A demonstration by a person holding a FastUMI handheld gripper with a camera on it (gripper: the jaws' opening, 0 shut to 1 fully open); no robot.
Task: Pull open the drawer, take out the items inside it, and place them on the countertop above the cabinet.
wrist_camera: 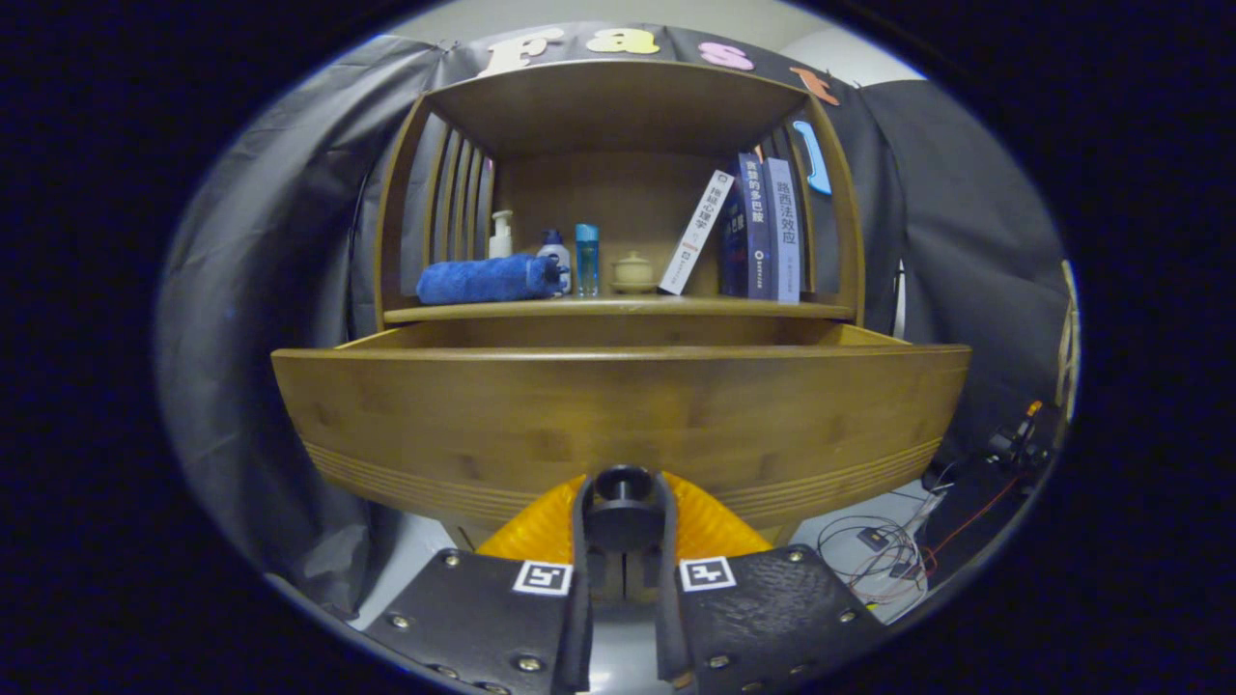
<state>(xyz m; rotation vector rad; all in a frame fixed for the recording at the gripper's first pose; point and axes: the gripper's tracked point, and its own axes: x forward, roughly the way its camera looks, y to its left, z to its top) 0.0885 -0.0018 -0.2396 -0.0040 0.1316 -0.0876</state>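
Observation:
The wooden drawer point(618, 415) stands pulled out of the cabinet, and its wide front panel hides whatever lies inside. A dark round knob point(621, 514) sits low in the middle of that panel. My gripper point(623, 507) is shut on the knob, one finger pressing on each side of it. The countertop point(618, 308) runs just above and behind the open drawer, under the shelf's wooden roof.
On the countertop lie a rolled blue towel point(488, 278), a white pump bottle point(500, 235), a small bottle point(554, 256), a blue cup point(586, 259), a small lidded pot point(633, 271) and several books point(758, 232). Cables point(893, 550) trail on the floor to the right.

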